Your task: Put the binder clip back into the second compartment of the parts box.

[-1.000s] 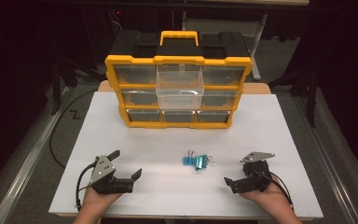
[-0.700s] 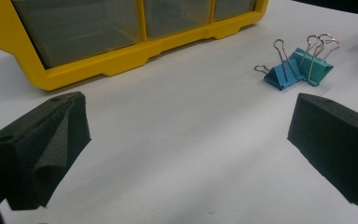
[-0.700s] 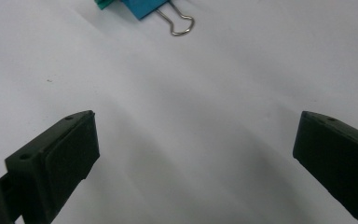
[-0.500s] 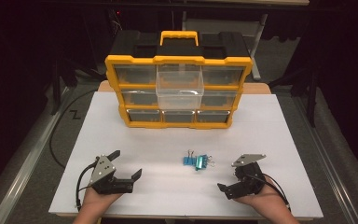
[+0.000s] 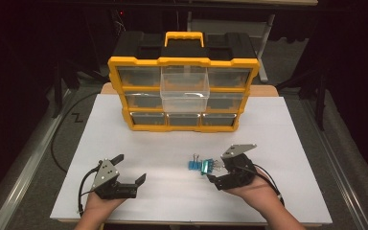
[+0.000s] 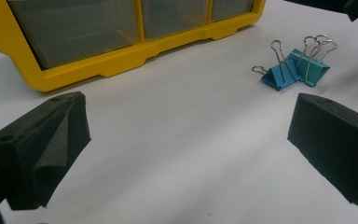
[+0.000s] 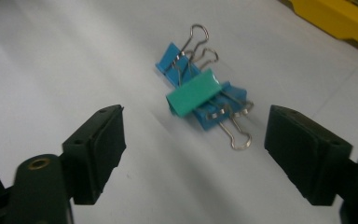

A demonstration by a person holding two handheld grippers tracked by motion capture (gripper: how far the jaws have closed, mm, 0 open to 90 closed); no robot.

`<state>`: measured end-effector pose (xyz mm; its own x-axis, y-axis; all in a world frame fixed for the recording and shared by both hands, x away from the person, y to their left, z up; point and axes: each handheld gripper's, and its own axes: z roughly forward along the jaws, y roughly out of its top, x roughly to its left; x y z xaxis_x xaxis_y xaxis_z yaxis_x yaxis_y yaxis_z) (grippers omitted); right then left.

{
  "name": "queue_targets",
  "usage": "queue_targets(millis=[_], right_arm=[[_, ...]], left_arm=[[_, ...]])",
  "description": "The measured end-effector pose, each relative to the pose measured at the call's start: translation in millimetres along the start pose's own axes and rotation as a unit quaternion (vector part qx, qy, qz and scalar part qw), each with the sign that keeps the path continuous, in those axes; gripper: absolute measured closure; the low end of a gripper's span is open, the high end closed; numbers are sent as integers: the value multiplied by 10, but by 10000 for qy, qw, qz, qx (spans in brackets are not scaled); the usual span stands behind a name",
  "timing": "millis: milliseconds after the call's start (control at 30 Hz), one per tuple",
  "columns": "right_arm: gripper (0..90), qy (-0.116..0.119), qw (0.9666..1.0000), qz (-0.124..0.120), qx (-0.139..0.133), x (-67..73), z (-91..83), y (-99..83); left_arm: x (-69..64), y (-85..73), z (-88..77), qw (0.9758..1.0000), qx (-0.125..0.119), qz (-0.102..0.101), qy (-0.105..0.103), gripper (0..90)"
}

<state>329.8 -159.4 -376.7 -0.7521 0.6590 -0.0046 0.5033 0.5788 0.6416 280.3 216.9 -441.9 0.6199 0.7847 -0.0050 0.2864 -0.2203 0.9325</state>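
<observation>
Yellow-framed drawer organizer (image 5: 184,93) stands at the table's (image 5: 292,143) far side — one clear drawer (image 5: 184,86) pulled out, contents indiscernible. Blue binder clips (image 5: 202,166) lie just before the right gripper (image 5: 222,168); left gripper (image 5: 131,169) apart — both spread, empty.

The worktop (image 5: 287,143) is covered by a white sheet, with a strip of wooden edge showing at its far side. Around it the room is dark. Grey floor (image 5: 28,158) lies on both sides. A metal rail (image 5: 21,189) runs along the floor on the left, and a black cable (image 5: 60,139) loops beside it.
</observation>
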Motion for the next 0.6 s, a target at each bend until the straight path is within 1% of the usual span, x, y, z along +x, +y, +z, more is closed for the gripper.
queue_targets(millis=[100, 133, 167, 200, 233, 267, 300, 333, 400, 433, 467, 500, 533, 567, 600], right_arm=[[321, 75, 10000, 10, -37, 39, 86, 102], [362, 86, 9999, -27, -58, 47, 114, 133], [362, 86, 9999, -27, -58, 47, 114, 133], [431, 147, 9999, -14, -51, 68, 167, 184], [431, 147, 9999, -14, -51, 68, 167, 184], [464, 146, 9999, 9, 18, 65, 233, 227], [464, 146, 9999, 9, 18, 65, 233, 227], [498, 90, 9999, 78, 85, 57, 284, 259], [522, 49, 9998, 126, 142, 45, 332, 285], [537, 23, 9998, 98, 164, 29, 356, 296], [563, 21, 9997, 156, 203, 23, 378, 306], [563, 21, 9997, 156, 203, 23, 378, 306], [626, 34, 9995, 175, 258, 20, 416, 316], [626, 34, 9995, 175, 258, 20, 416, 316], [650, -12, 9993, 112, 347, 30, 448, 320]], left_arm=[[5, 1, -7, 10000, -4, -3, -10, 2], [5, 2, -8, 10000, -7, -1, -13, 2], [5, 2, -8, 10000, -7, -1, -13, 2], [6, 2, -9, 10000, -9, -2, -19, 2], [6, 2, -9, 10000, -9, -2, -19, 2], [4, 2, -10, 10000, -11, 10, -26, 2], [4, 2, -10, 10000, -11, 10, -26, 2], [5, 1, -9, 10000, -11, 11, -33, 2], [8, 1, -8, 10000, -11, 9, -31, 2], [9, 1, -7, 10000, -12, 9, -34, 2], [9, 1, -7, 10000, -12, 9, -34, 2], [10, 0, -5, 10000, -19, 9, -31, 2], [12, 0, -5, 10000, -21, 10, -30, 2], [15, 0, -6, 10000, -17, 7, -29, 2], [17, 0, -8, 10000, -17, 9, -28, 2]])
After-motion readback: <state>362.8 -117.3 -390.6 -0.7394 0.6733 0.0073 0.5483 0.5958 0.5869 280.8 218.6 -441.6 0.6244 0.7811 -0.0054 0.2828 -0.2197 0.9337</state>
